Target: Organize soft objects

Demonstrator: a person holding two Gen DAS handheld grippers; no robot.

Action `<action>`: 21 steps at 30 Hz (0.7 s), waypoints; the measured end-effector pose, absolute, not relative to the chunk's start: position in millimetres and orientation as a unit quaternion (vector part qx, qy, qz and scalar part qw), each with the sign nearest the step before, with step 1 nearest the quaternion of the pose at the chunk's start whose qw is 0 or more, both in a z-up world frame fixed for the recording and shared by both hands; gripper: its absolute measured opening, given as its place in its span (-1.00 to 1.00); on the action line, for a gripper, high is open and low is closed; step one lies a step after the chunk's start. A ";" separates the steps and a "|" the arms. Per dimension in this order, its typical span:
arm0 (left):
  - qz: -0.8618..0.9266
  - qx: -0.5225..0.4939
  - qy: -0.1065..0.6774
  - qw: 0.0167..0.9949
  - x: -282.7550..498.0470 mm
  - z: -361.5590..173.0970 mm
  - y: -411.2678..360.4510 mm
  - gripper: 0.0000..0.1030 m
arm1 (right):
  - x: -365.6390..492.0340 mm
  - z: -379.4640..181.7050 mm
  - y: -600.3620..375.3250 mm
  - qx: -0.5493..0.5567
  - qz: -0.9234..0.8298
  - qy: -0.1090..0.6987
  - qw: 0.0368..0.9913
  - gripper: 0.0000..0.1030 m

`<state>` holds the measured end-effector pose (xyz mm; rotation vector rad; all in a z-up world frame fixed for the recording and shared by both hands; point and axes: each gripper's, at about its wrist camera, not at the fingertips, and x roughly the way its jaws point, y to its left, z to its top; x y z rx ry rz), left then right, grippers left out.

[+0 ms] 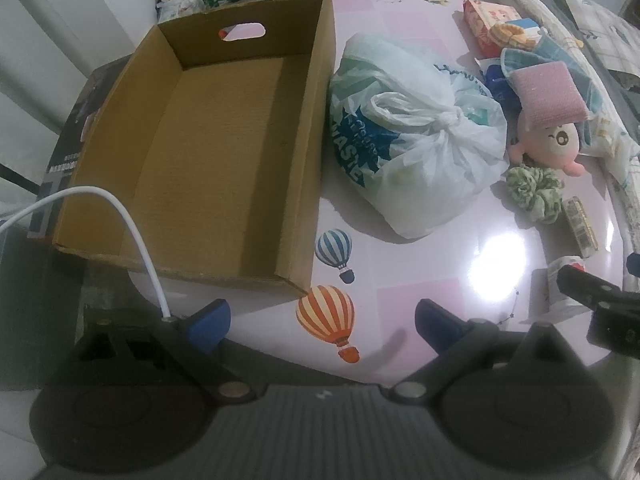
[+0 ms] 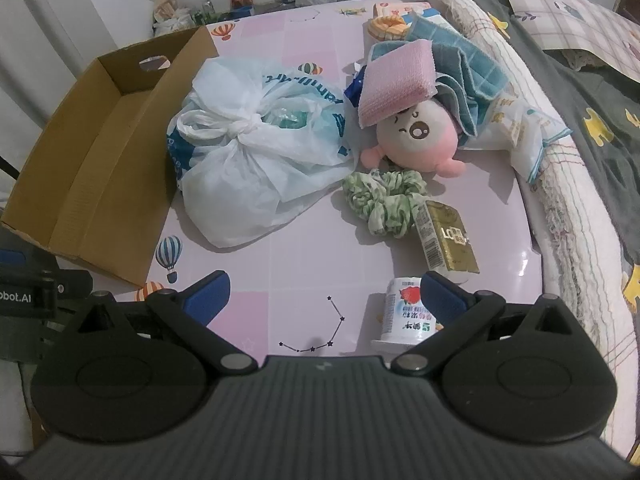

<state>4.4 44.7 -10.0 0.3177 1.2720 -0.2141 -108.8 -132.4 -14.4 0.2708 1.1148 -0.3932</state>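
An empty cardboard box (image 1: 216, 152) (image 2: 92, 168) stands at the table's left. Right of it lies a knotted white plastic bag (image 1: 416, 140) (image 2: 256, 152). Further right, a pink plush toy (image 1: 548, 144) (image 2: 420, 136) lies under a pink sponge (image 1: 544, 96) (image 2: 396, 84) and a blue towel (image 2: 468, 68). A green scrunchie (image 1: 534, 192) (image 2: 384, 200) lies just in front of the plush. My left gripper (image 1: 322, 324) hovers open near the box's front corner. My right gripper (image 2: 326, 296) is open over the table's front, nothing between its fingers.
A gold carton (image 2: 448, 236) (image 1: 580, 228) and a small white yogurt cup (image 2: 404, 316) (image 1: 560, 292) lie by the right gripper. Snack packets (image 1: 496, 28) sit at the far right. Bedding (image 2: 560, 140) borders the pink balloon-print table (image 1: 400, 272). Clutter lines the back wall.
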 end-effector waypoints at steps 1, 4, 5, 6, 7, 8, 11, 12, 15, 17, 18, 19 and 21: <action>-0.100 0.148 0.590 0.788 4.7 -9.5 44.3 0.93 | -108.7 -14.3 -132.9 0.127 -0.185 0.524 0.822 0.98; -0.100 0.148 0.589 0.788 5.0 -9.1 43.1 0.93 | -107.6 -14.1 -134.0 0.126 -0.187 0.523 0.822 0.98; -0.100 0.148 0.589 0.788 4.8 -8.9 43.2 0.93 | -107.4 -13.9 -134.4 0.126 -0.187 0.522 0.822 0.98; -0.101 0.148 0.589 0.788 4.9 -8.9 43.0 0.93 | -107.4 -13.8 -135.0 0.127 -0.187 0.522 0.823 0.98; -0.100 0.148 0.589 0.788 4.9 -8.9 43.1 0.93 | -107.6 -13.6 -135.4 0.127 -0.188 0.521 0.823 0.98; -0.100 0.148 0.589 0.788 4.9 -8.9 43.1 0.93 | -107.8 -13.6 -135.5 0.127 -0.188 0.521 0.823 0.98; -0.100 0.149 0.588 0.789 5.3 -8.6 41.4 0.93 | -107.7 -13.9 -135.3 0.127 -0.188 0.522 0.822 0.98; -0.100 0.149 0.588 0.789 5.6 -8.6 40.9 0.93 | -107.9 -13.7 -135.5 0.126 -0.188 0.522 0.822 0.98; -0.099 0.149 0.588 0.789 5.8 -8.6 40.2 0.93 | -108.2 -14.0 -135.0 0.127 -0.188 0.521 0.823 0.98; -0.100 0.149 0.588 0.789 6.0 -8.8 40.4 0.93 | -108.1 -14.3 -134.9 0.127 -0.188 0.522 0.822 0.98; -0.099 0.149 0.588 0.789 6.1 -8.8 40.3 0.93 | -108.2 -14.3 -134.9 0.127 -0.188 0.522 0.822 0.98; -0.099 0.149 0.588 0.789 6.0 -9.1 40.7 0.93 | -108.1 -15.0 -134.4 0.127 -0.188 0.522 0.823 0.98; -0.099 0.149 0.588 0.789 5.7 -9.5 41.5 0.93 | -108.2 -15.0 -134.4 0.127 -0.188 0.522 0.822 0.98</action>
